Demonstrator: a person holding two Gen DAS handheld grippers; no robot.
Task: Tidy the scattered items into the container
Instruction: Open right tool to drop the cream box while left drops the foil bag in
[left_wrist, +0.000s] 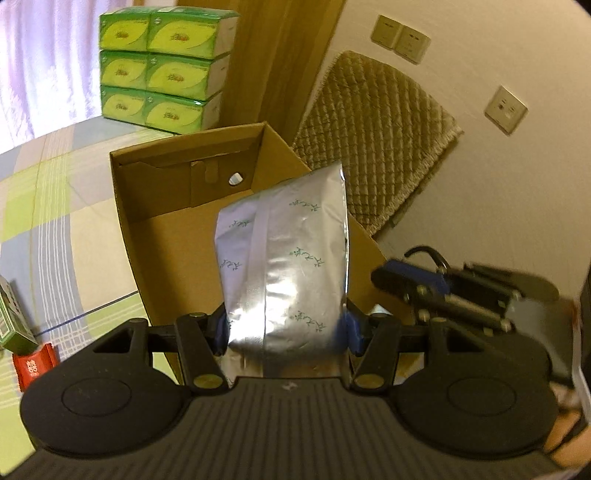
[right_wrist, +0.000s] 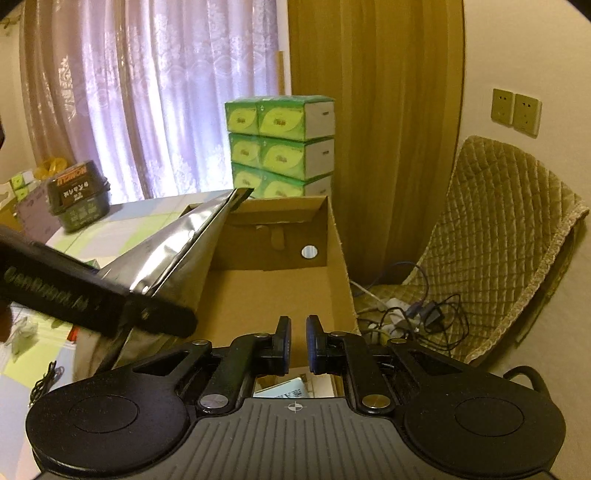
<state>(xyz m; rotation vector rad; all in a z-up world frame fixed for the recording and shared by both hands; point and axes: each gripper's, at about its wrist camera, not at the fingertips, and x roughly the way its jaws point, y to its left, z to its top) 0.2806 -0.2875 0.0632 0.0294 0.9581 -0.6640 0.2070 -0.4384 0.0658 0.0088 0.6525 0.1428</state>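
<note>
An open cardboard box (left_wrist: 159, 236) stands on the checked cloth, its floor mostly bare. My left gripper (left_wrist: 286, 328) is shut on a silver foil pouch (left_wrist: 291, 251) and holds it upright over the box's near side. From the right wrist view the pouch (right_wrist: 184, 243) slants above the box's (right_wrist: 280, 288) left wall, with the left gripper's black body (right_wrist: 92, 291) beneath it. My right gripper (right_wrist: 298, 332) hovers over the box's near end, fingers almost together with nothing between them. A white flat item (right_wrist: 288, 389) lies under it. The right gripper (left_wrist: 391, 277) shows blurred by the box's right wall.
Green tissue packs (left_wrist: 162, 62) are stacked behind the box. A green carton (left_wrist: 14, 325) and a red pack (left_wrist: 35, 365) lie on the cloth at far left. A dark tub (right_wrist: 79, 199) sits on the far table side. A quilted chair (right_wrist: 498, 240) with cables (right_wrist: 417, 317) stands on the right.
</note>
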